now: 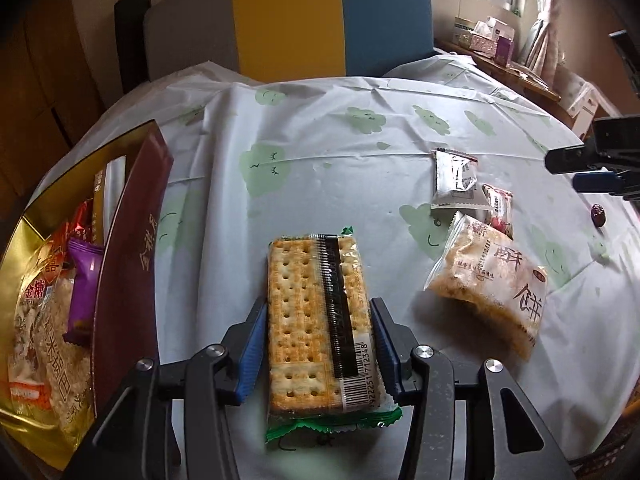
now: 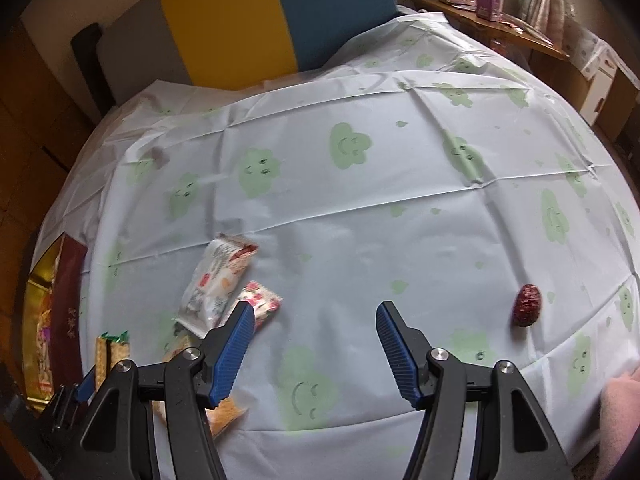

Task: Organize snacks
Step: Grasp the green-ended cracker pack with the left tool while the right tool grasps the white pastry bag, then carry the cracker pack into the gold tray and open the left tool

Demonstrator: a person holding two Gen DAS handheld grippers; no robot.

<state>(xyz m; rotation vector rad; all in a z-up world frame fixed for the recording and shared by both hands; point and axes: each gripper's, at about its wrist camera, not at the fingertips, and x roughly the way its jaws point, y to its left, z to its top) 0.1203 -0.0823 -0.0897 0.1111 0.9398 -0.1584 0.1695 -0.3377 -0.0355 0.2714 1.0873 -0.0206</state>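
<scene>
Cracker pack (image 1: 320,328): light, stiff, brittle; left gripper (image 1: 320,344) fingers pinched its long edges. Right gripper (image 2: 316,344) fingers spread, empty.

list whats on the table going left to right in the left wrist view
gift box of snacks → cracker pack in the left gripper → rice cake bag → red date

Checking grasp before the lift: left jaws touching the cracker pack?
Touching. In the left wrist view both blue pads of the left gripper sit flush against the long sides of the cracker pack, with no gap visible on either side.
</scene>
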